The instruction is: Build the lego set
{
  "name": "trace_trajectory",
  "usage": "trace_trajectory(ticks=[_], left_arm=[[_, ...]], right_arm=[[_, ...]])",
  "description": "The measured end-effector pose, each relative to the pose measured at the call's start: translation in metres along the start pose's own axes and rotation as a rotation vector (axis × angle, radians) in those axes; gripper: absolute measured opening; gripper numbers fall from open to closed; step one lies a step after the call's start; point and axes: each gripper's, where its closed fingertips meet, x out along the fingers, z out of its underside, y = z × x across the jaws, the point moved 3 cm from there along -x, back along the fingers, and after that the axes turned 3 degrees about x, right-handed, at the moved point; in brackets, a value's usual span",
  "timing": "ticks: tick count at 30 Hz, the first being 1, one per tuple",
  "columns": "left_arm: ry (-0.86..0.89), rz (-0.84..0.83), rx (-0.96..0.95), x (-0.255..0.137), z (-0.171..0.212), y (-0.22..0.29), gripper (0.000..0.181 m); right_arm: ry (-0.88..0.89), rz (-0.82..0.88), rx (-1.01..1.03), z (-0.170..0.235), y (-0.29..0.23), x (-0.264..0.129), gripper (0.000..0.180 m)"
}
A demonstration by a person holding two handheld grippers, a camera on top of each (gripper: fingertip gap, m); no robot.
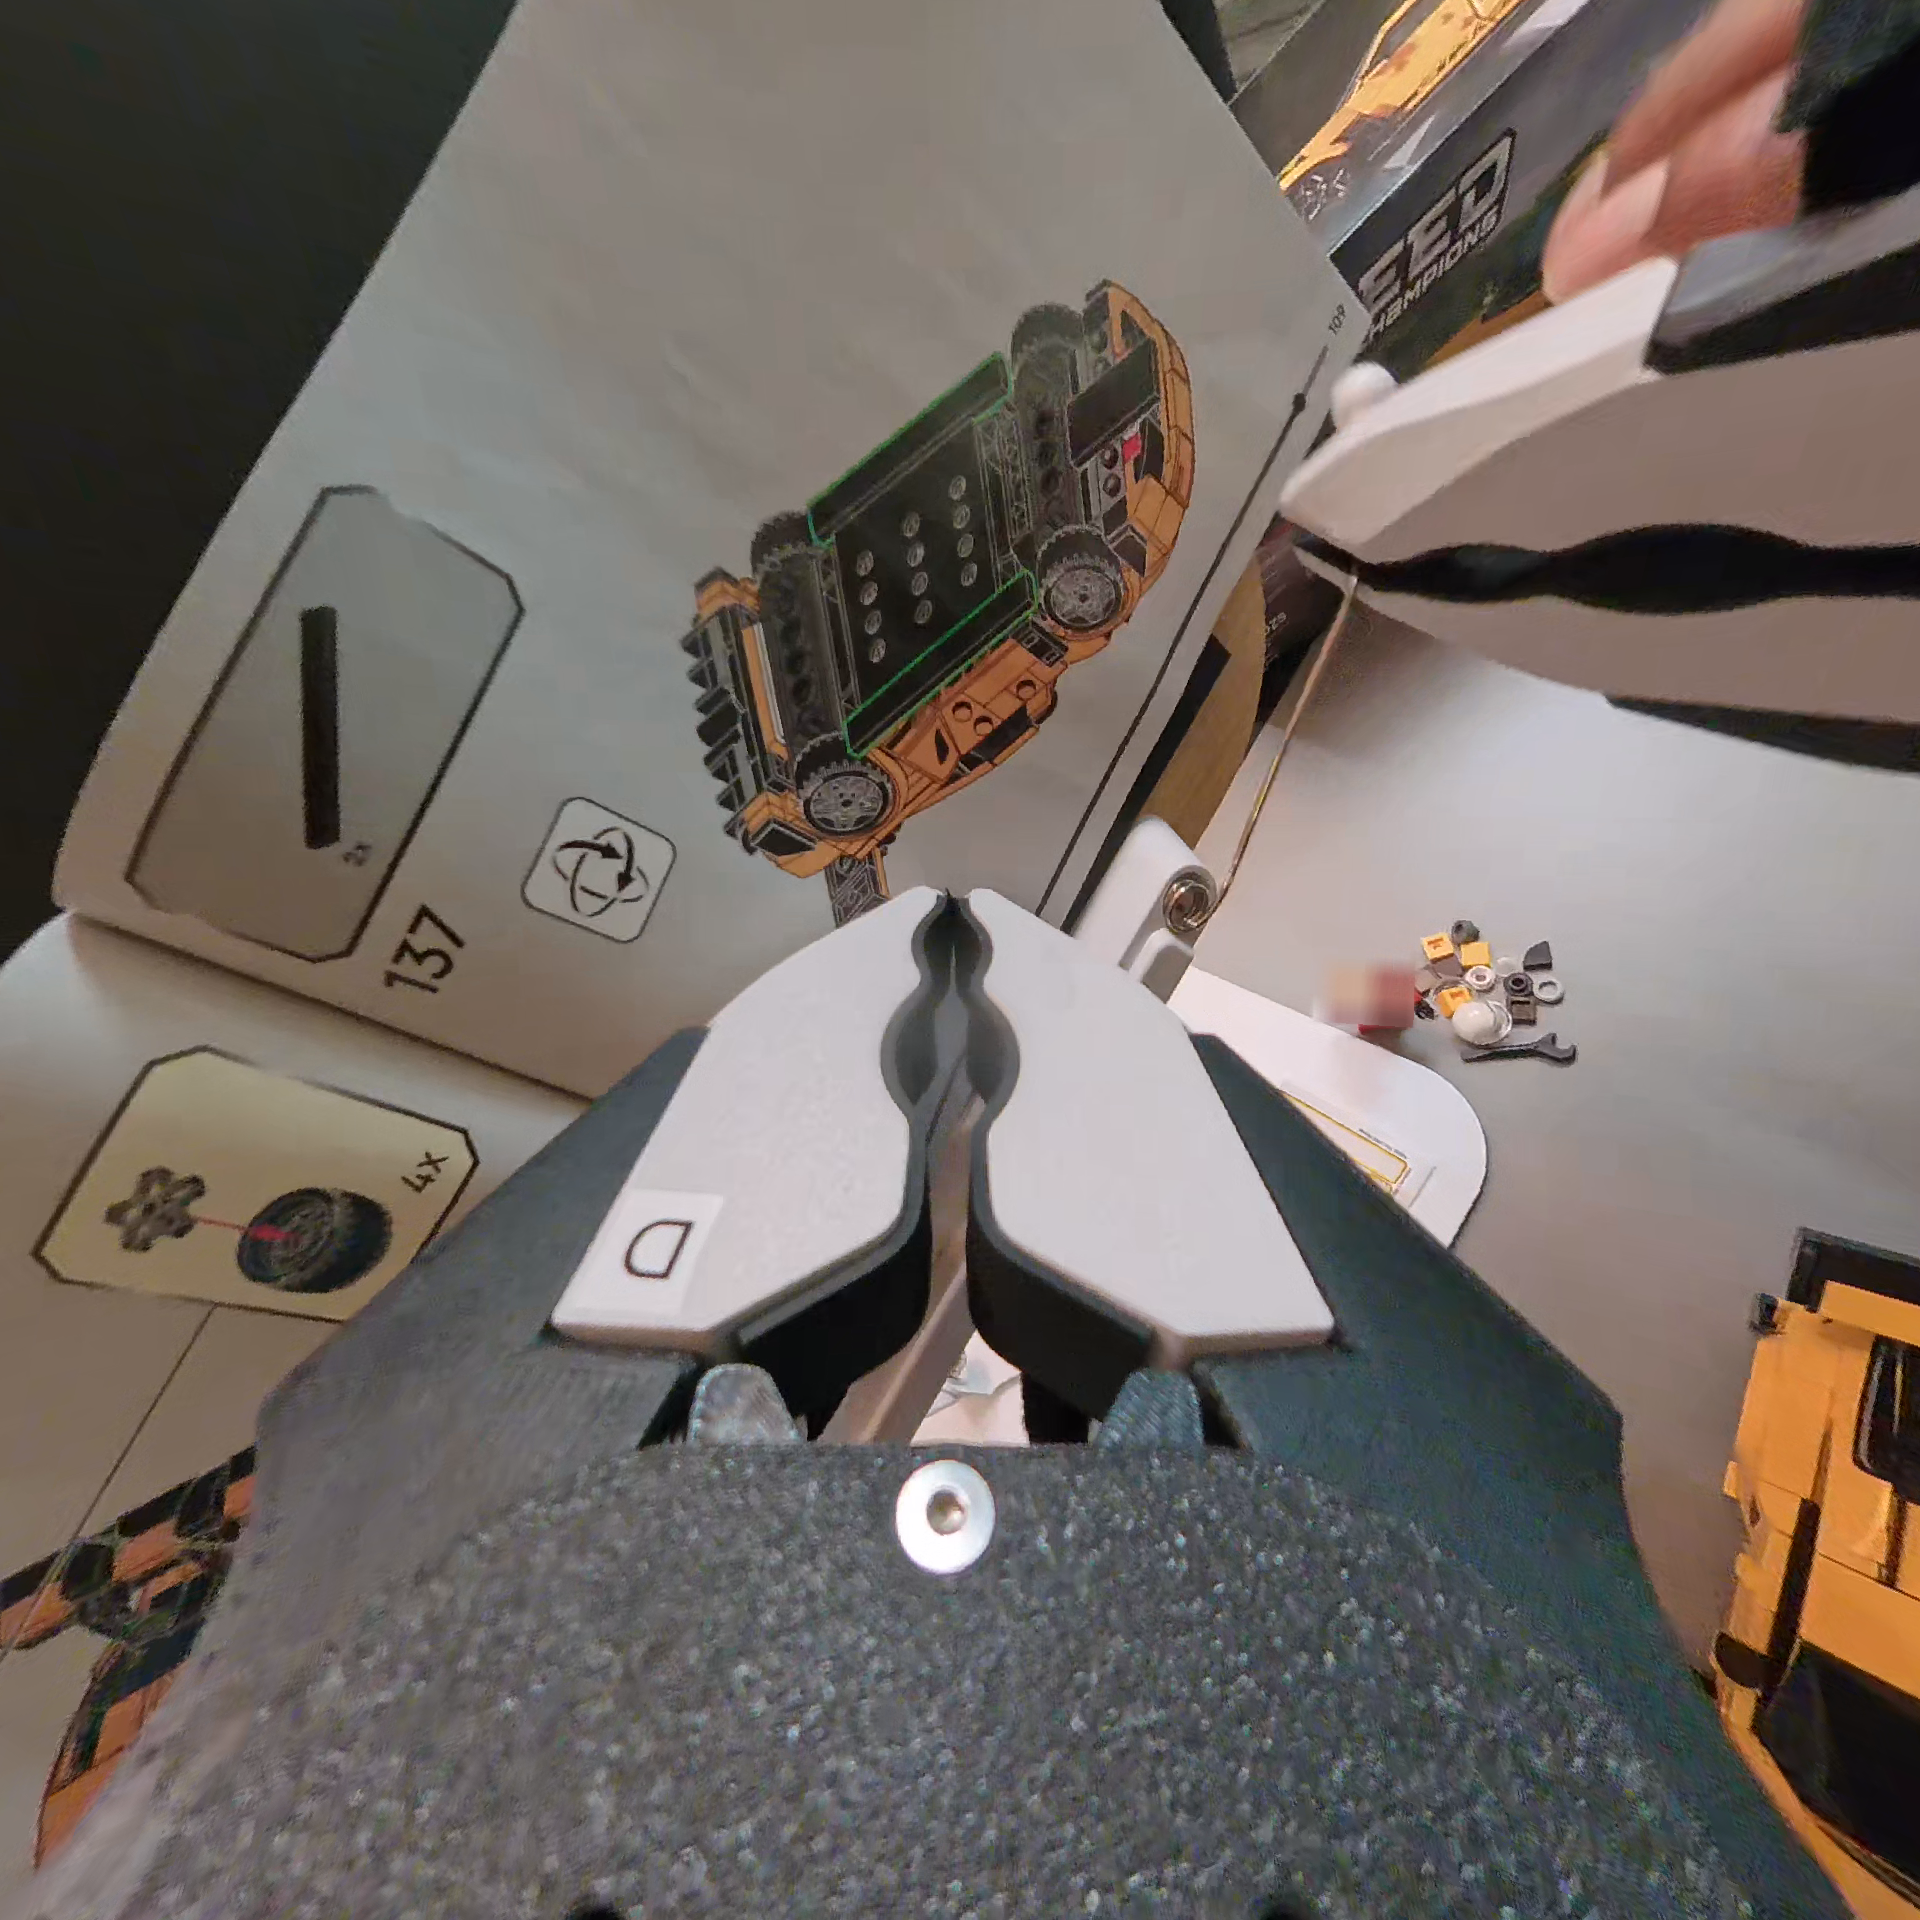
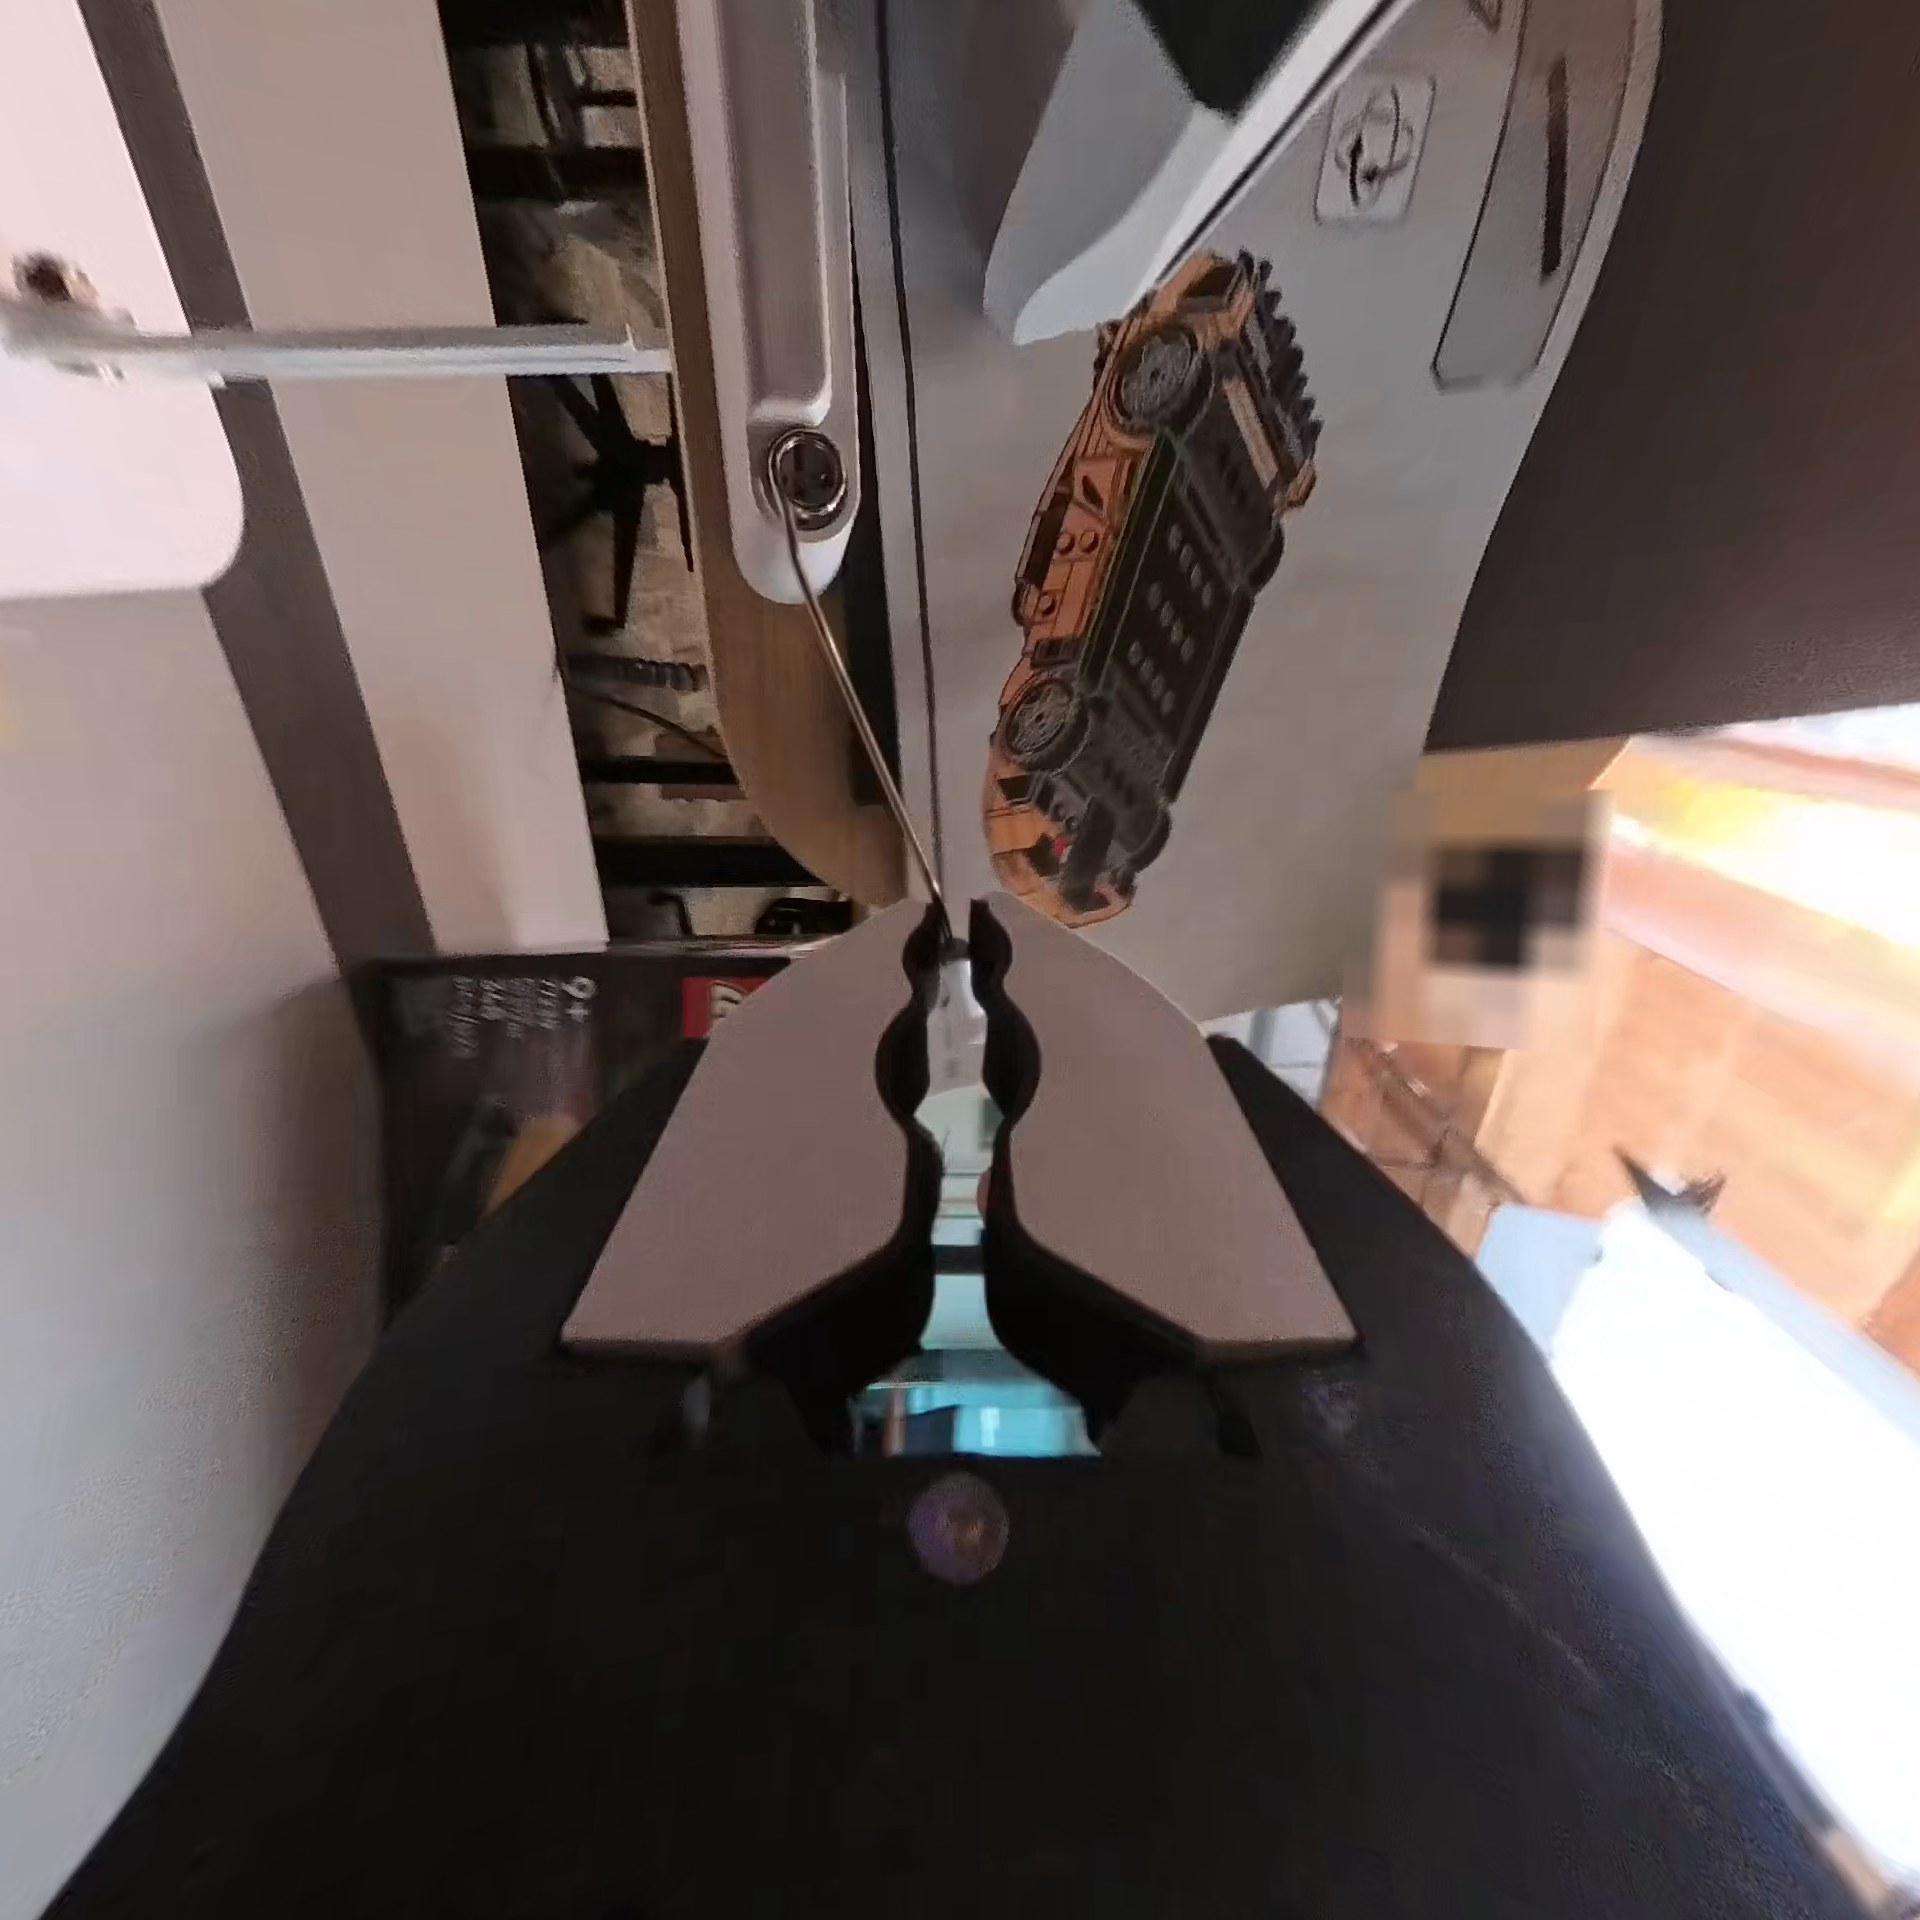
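The instruction booklet (image 1: 727,343) stands open on a white book stand (image 1: 1153,894). My left gripper (image 1: 951,906) is shut on the edge of the raised page, which runs edge-on between its fingers. My right gripper (image 2: 958,914) is shut on the white-capped tip (image 2: 958,1003) of the stand's metal wire page holder (image 2: 862,727). It holds the wire swung away from the page. In the left wrist view the right gripper (image 1: 1340,488) is at the upper right with the wire (image 1: 1294,686) hanging from it. The yellow Lego car (image 1: 1829,1507) sits at the right edge.
A small pile of loose Lego pieces (image 1: 1486,987) lies on the grey table (image 1: 1662,831), right of the stand. The Lego box (image 1: 1413,187) stands behind the booklet. A person's hand (image 1: 1683,156) holds the right gripper. The left gripper's finger (image 2: 1091,208) shows above the page (image 2: 1195,623). There is about 9 centimetres between the tips of the two grippers.
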Motion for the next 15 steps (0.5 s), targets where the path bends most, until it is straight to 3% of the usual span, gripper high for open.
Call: trace_trajectory(ticks=[3, 7, 9, 12, 15], left_arm=[[0.004, 0.024, -0.009, 0.000, 0.001, 0.001, 0.000], [0.008, 0.019, 0.008, -0.002, 0.001, 0.001, 0.000], [0.034, -0.005, 0.023, -0.009, 0.000, 0.001, 0.000], [0.115, -0.021, -0.037, -0.030, -0.001, -0.001, 0.000], [0.226, -0.046, -0.154, -0.058, 0.003, -0.005, 0.000]], right_arm=[[0.005, -0.017, -0.139, -0.005, 0.011, 0.005, 0.005], [0.017, -0.084, -0.136, -0.002, 0.008, 0.018, 0.005], [0.010, -0.092, -0.075, -0.001, 0.006, 0.015, 0.007], [0.003, -0.102, 0.009, 0.001, 0.004, 0.000, 0.028], [0.057, -0.113, 0.149, -0.003, 0.002, -0.031, 0.030]])
